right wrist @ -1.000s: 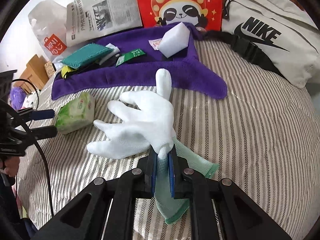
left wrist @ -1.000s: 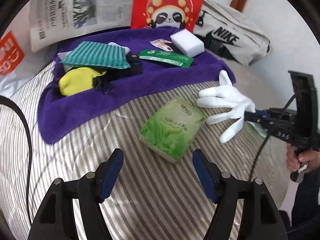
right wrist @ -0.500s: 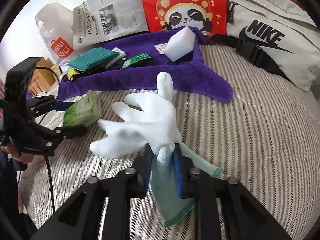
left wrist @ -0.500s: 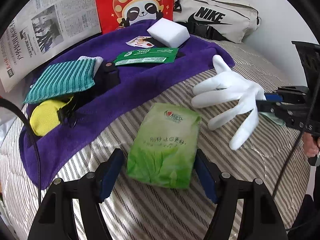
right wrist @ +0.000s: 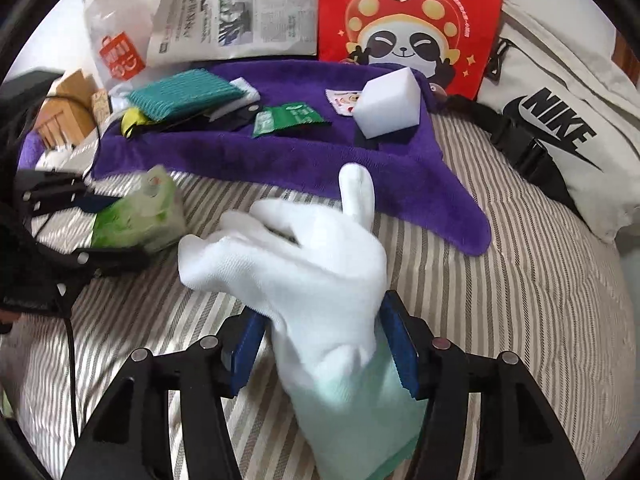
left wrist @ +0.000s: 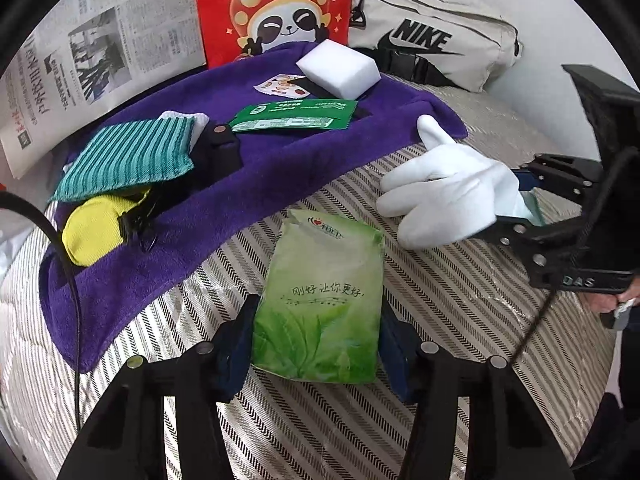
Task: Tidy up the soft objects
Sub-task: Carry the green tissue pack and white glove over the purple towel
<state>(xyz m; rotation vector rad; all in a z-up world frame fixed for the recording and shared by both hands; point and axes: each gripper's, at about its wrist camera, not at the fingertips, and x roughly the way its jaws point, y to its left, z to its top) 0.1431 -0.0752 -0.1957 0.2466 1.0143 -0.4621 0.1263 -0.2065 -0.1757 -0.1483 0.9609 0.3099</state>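
A green tissue pack (left wrist: 320, 300) lies on the striped bedcover (left wrist: 460, 320), just in front of the purple towel (left wrist: 260, 184). My left gripper (left wrist: 318, 332) straddles the pack's near end; its jaws are closing and both blue pads touch the pack's sides. The pack (right wrist: 136, 220) and the left gripper (right wrist: 108, 228) also show at the left of the right wrist view. A white glove (right wrist: 304, 256) with a pale green cuff lies between the jaws of my right gripper (right wrist: 324, 344), which are opening, with a gap at the left pad. The glove (left wrist: 448, 196) and right gripper (left wrist: 520, 204) appear at the right of the left wrist view.
On the towel lie a white sponge block (left wrist: 338, 68), a green sachet (left wrist: 296, 114), a teal striped cloth (left wrist: 128, 156) and a yellow pouch (left wrist: 92, 228). Behind stand a red panda bag (left wrist: 276, 8), a newspaper (left wrist: 100, 52) and a grey Nike bag (left wrist: 432, 44).
My left gripper came up around the tissue pack and its jaws narrowed onto it. My right gripper's jaws, pinched on the glove's cuff before, have spread apart and the glove has slumped between them.
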